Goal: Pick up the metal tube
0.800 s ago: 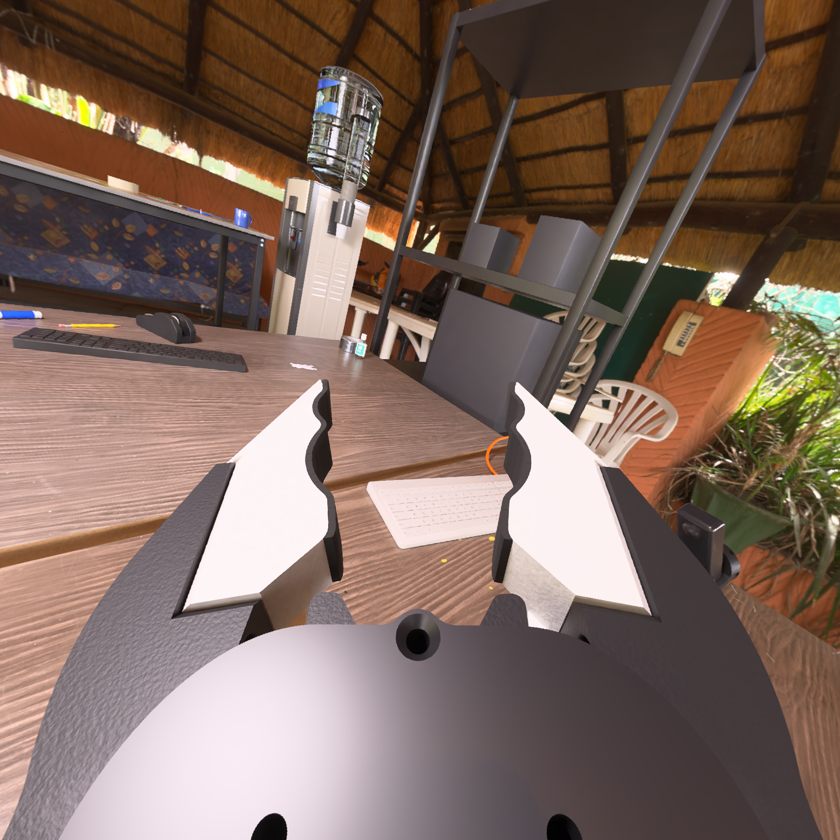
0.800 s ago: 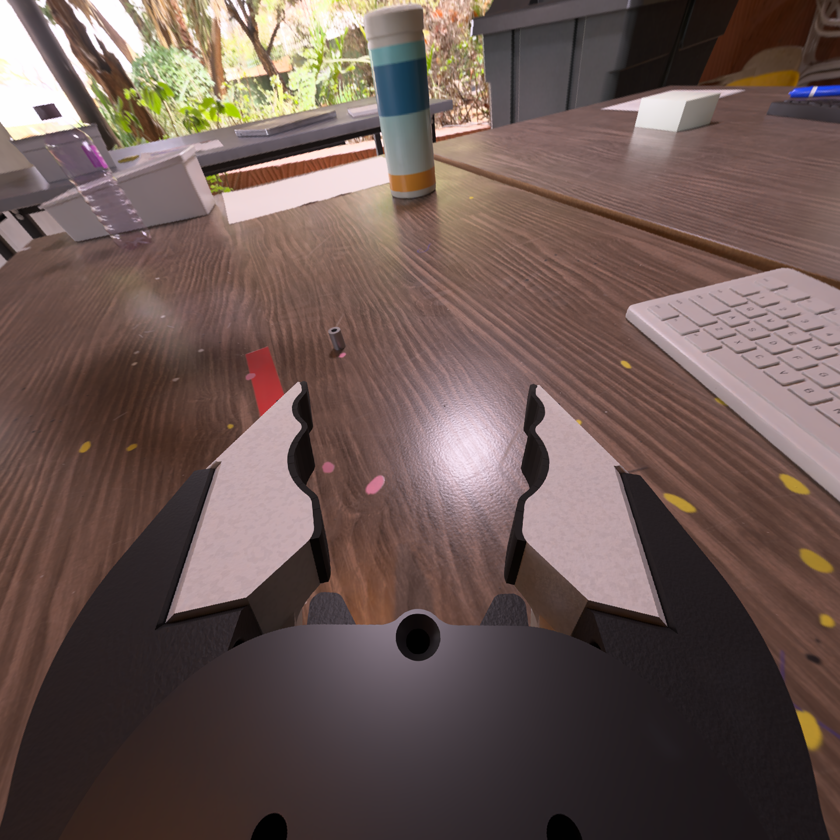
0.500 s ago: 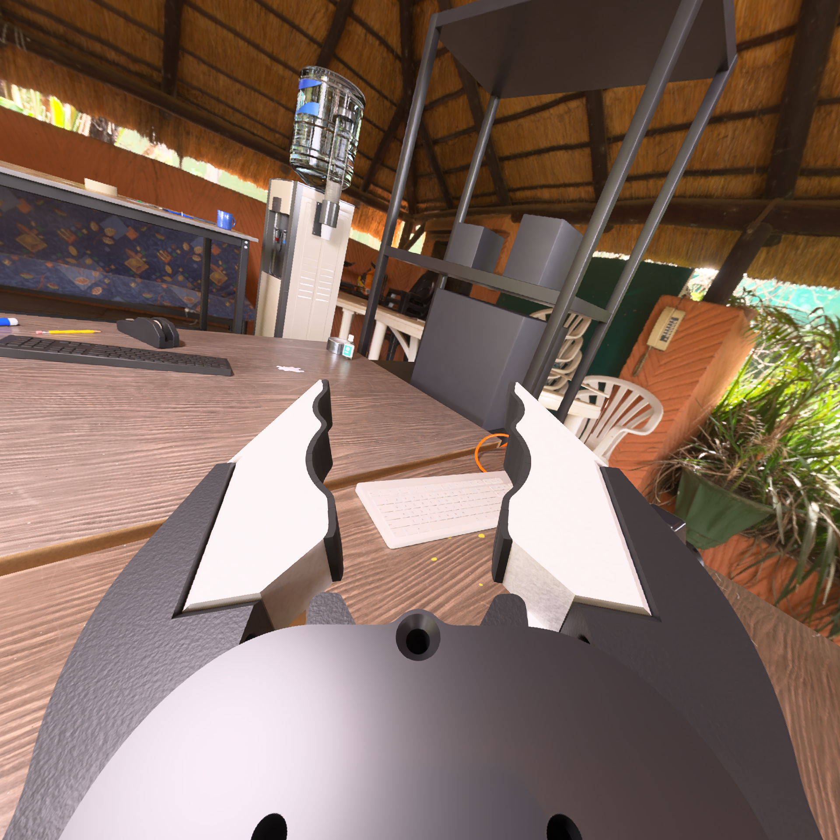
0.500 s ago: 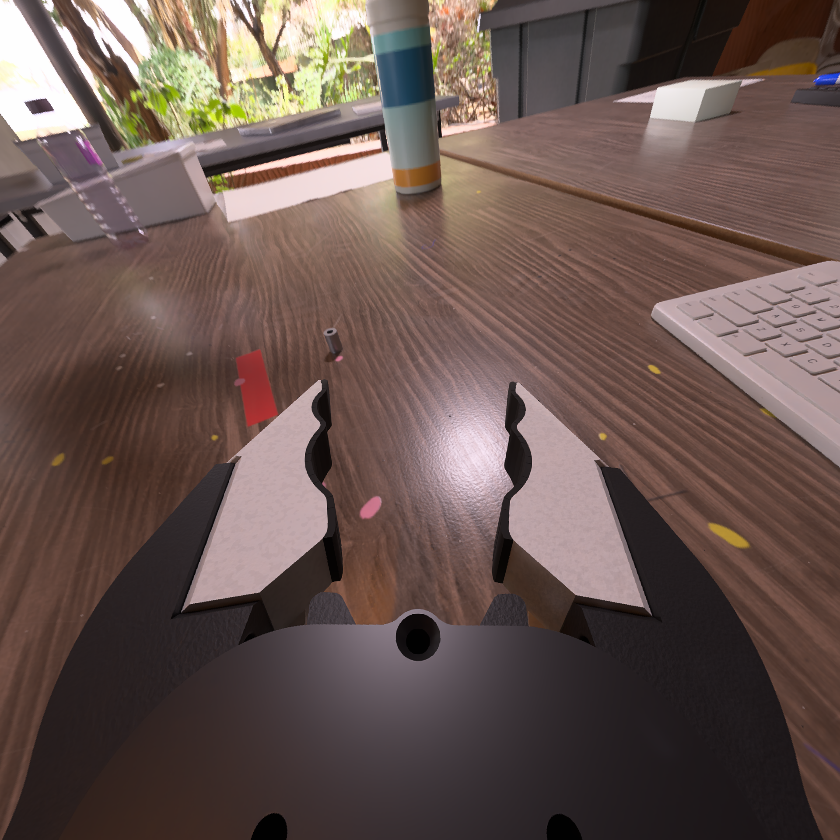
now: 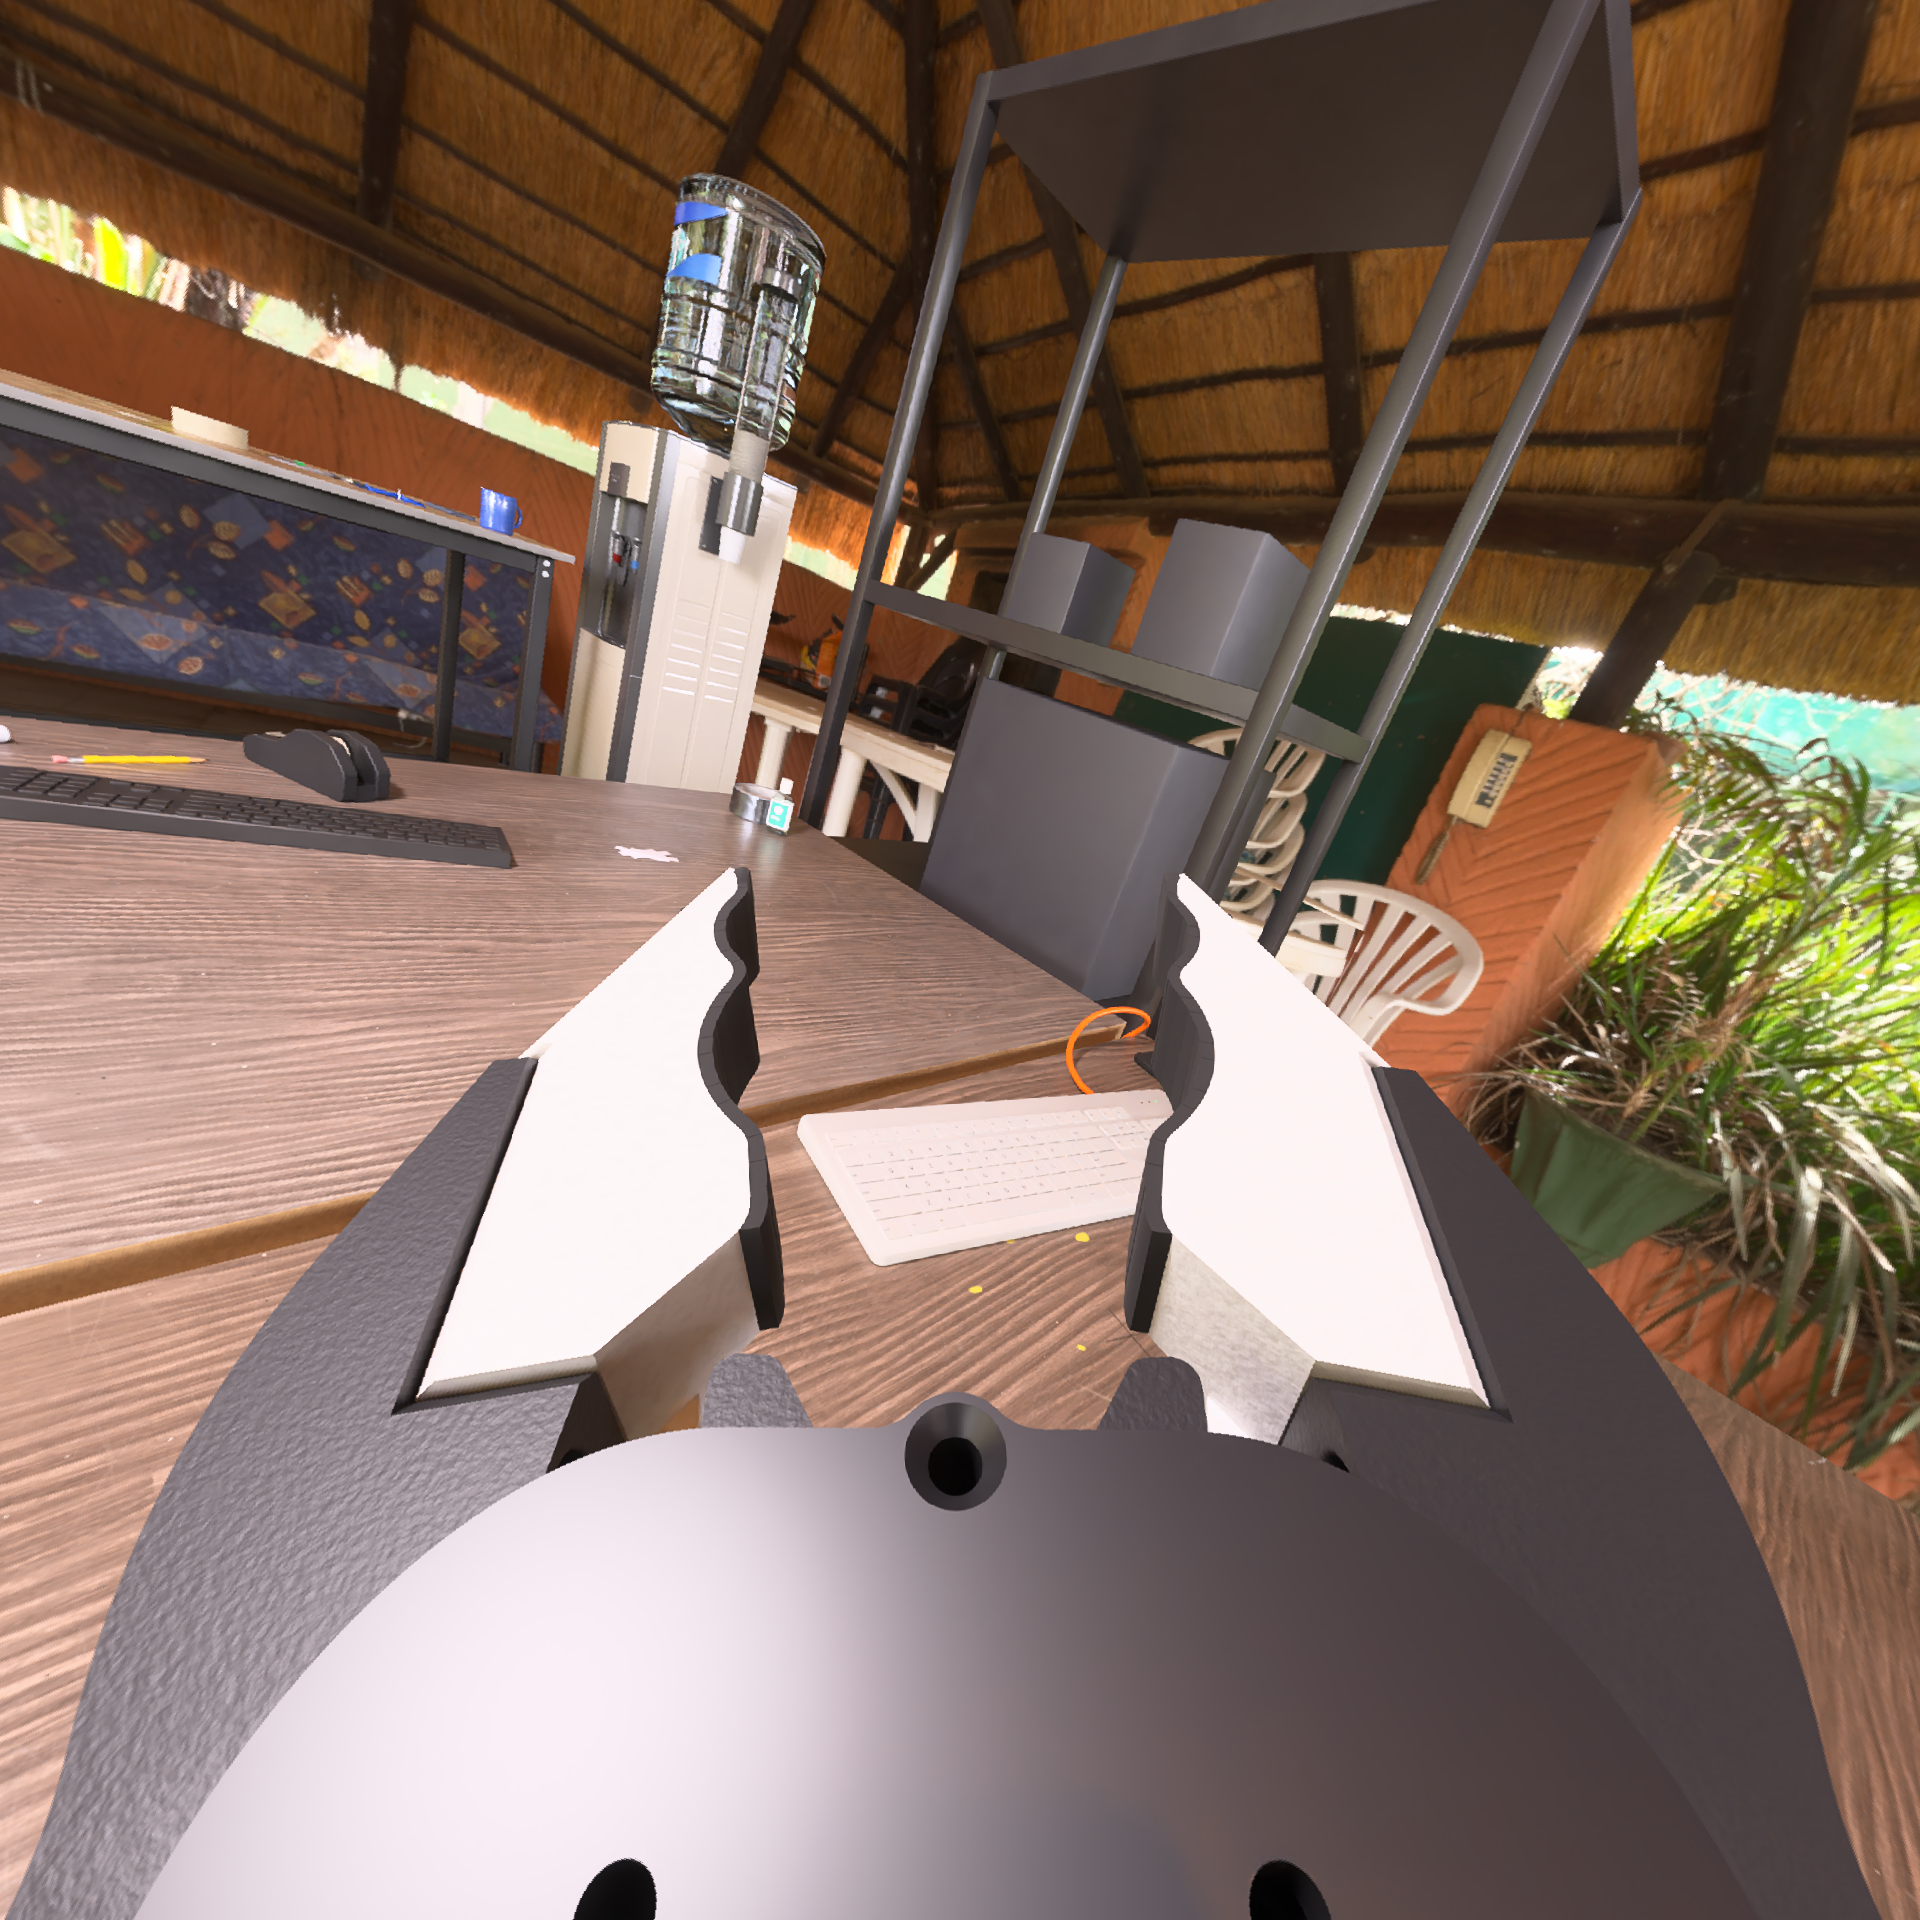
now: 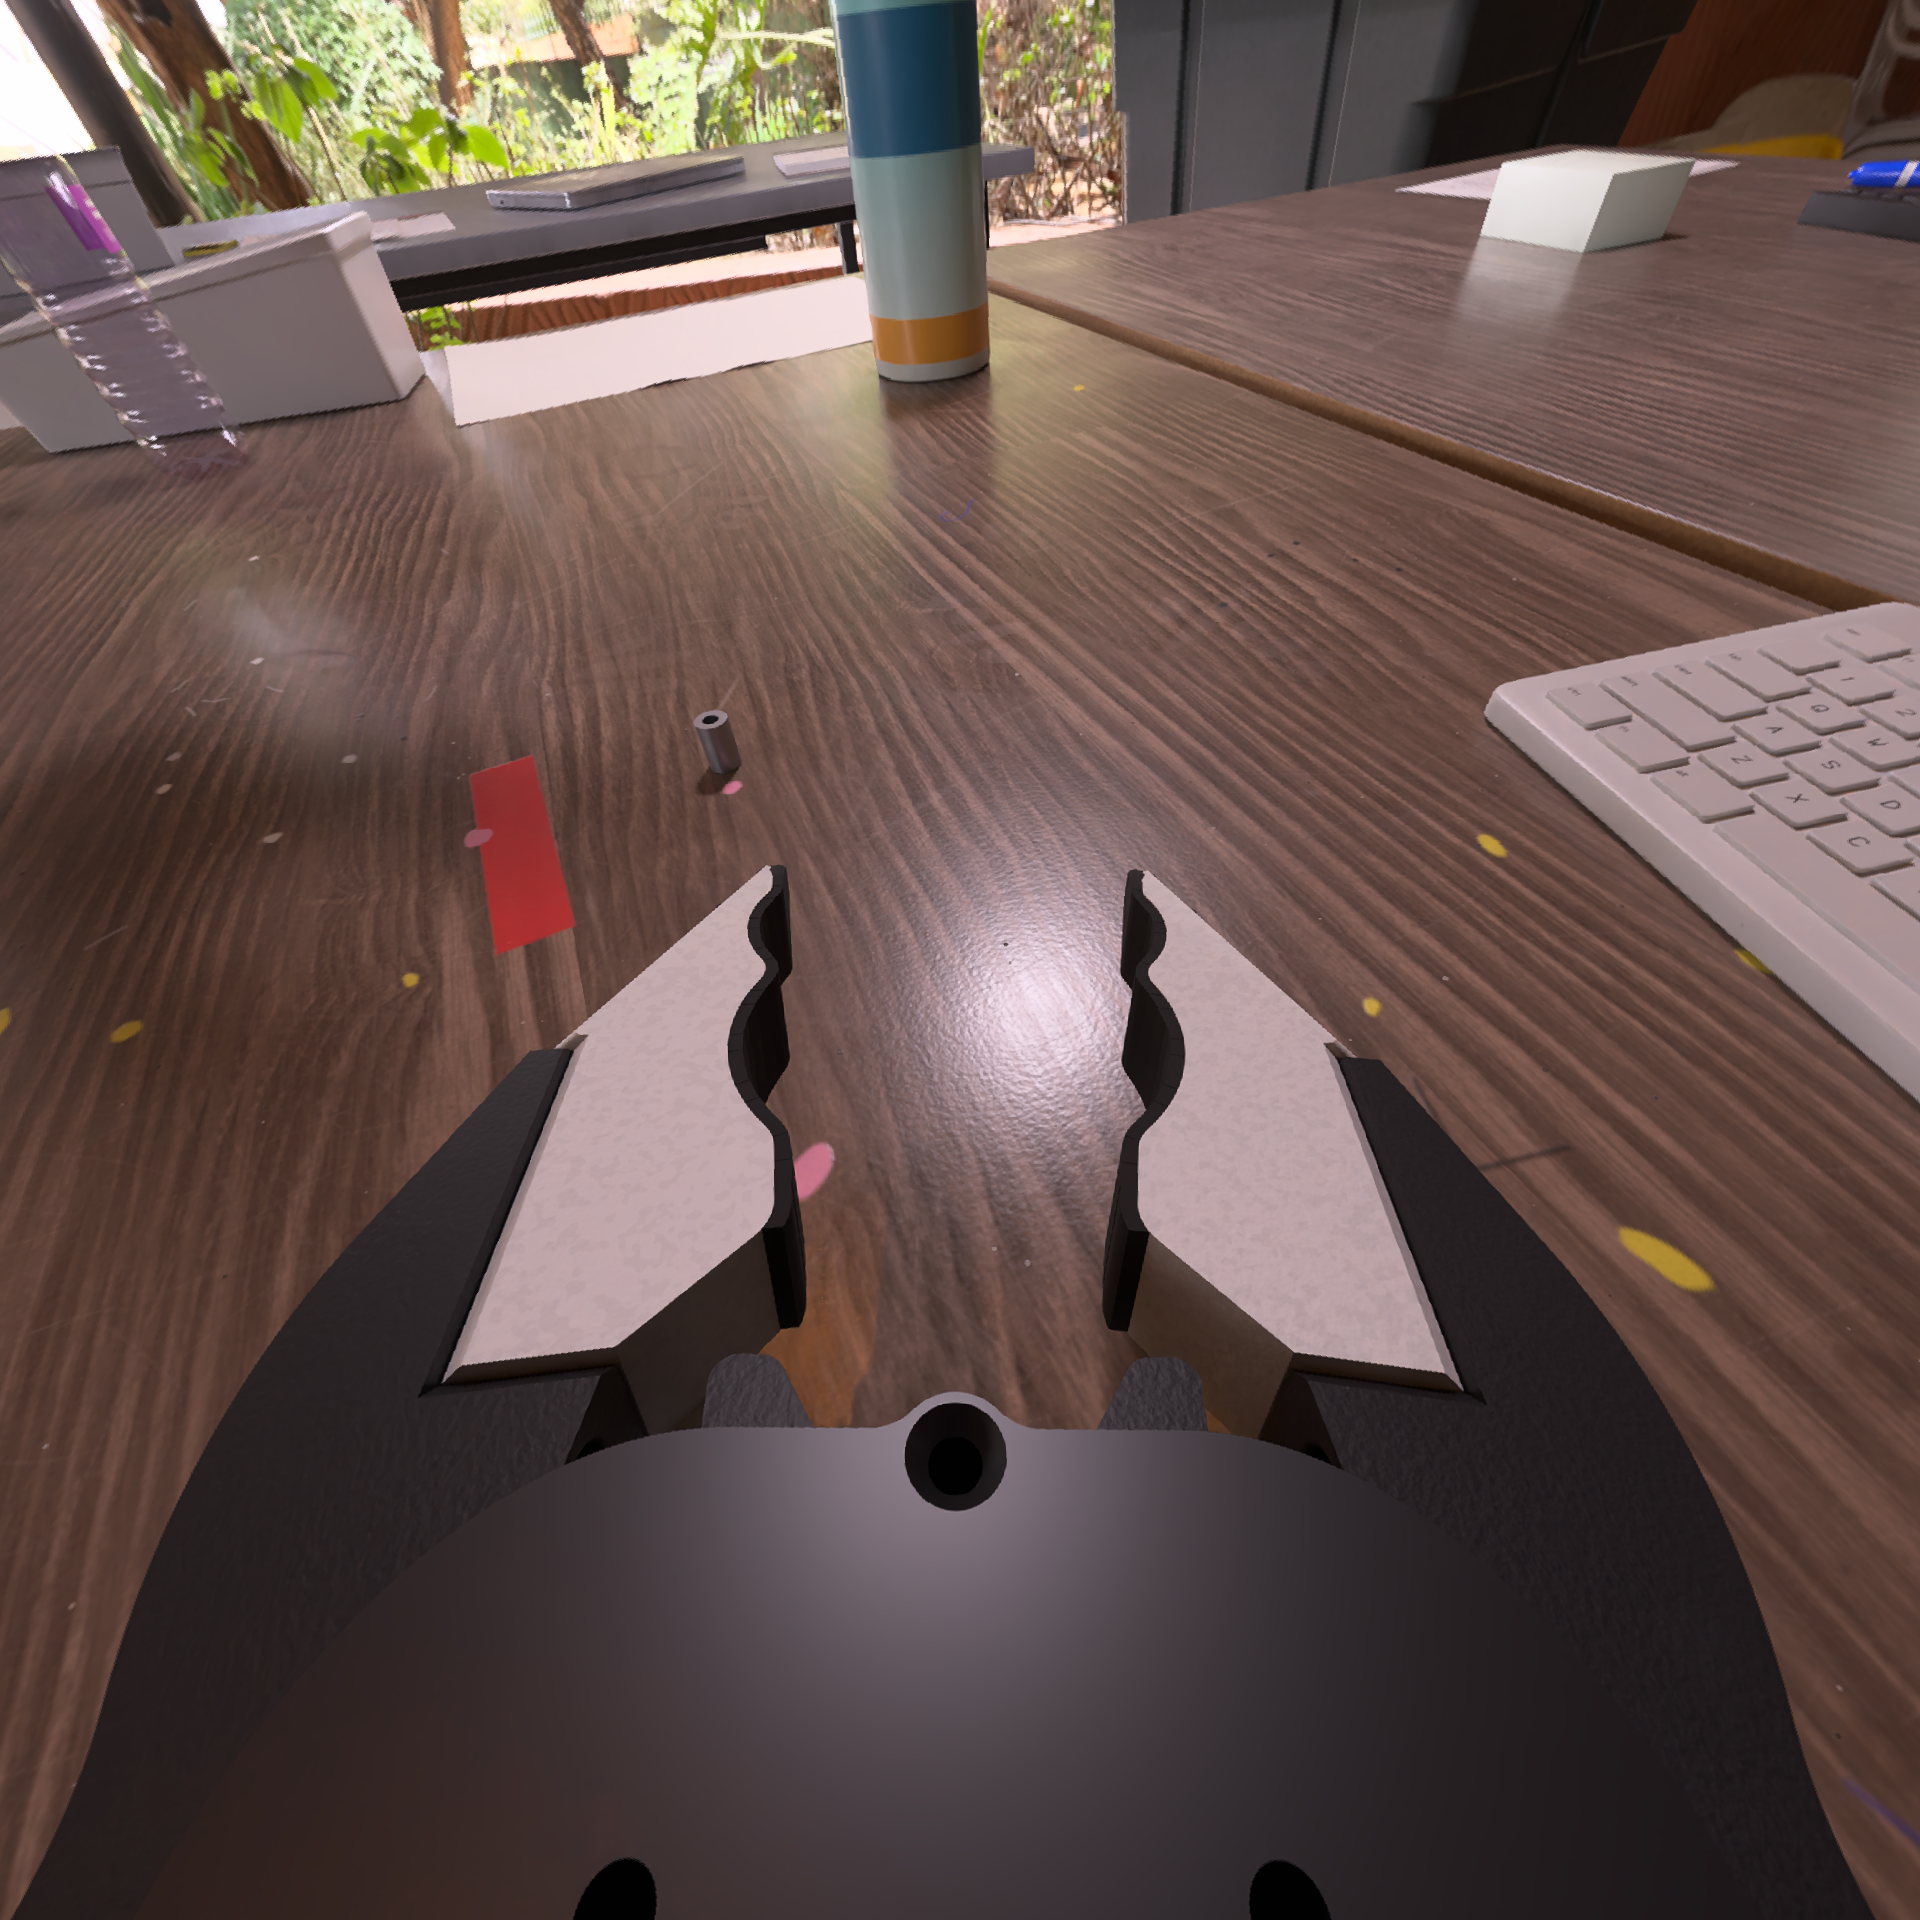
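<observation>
Grey metal tube (image 6: 716,741) upright on table, ahead-left of right gripper (image 6: 954,883); both grippers spread, empty.

The left wrist view sits low over a wooden table (image 5: 260,1039), looking level along its own fingers toward a metal shelf frame (image 5: 1299,499) and a water cooler (image 5: 686,613) in the upper middle of the frame. The right wrist view is tipped down more steeply and rides close above the table (image 6: 935,582), with a striped cylinder (image 6: 920,187) at top centre. Both views share the white keyboard (image 5: 987,1169): centre right in the left view, at the right edge (image 6: 1745,758) in the right view.
</observation>
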`<control>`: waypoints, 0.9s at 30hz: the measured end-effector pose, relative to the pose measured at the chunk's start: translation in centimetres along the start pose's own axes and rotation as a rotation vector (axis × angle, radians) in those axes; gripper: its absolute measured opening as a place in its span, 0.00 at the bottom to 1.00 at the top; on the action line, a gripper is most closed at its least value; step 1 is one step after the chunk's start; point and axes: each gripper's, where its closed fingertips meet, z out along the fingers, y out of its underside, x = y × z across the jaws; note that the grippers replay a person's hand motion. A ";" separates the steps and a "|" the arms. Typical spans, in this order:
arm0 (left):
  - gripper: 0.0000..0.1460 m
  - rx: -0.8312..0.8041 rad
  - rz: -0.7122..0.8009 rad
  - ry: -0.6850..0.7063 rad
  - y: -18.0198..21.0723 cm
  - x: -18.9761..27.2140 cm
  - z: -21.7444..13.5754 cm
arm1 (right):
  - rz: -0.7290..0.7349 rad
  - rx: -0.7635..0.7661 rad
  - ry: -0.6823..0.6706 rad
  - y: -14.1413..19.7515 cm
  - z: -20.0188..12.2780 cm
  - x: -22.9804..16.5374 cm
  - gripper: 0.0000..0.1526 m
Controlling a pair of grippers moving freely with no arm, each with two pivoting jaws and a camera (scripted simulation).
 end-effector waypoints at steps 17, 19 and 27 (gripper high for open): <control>0.53 0.059 -0.026 -0.023 -1.7 -1.4 -1.8 | -0.360 0.051 0.118 -10.4 4.4 -12.6 0.22; 0.53 0.070 -0.040 -0.015 -1.9 -1.7 -2.0 | -0.315 -0.107 0.105 -7.1 8.3 -12.8 0.22; 0.53 0.086 -0.117 0.033 -2.3 -2.8 -2.5 | -0.210 -0.388 0.242 0.3 14.3 -9.9 0.24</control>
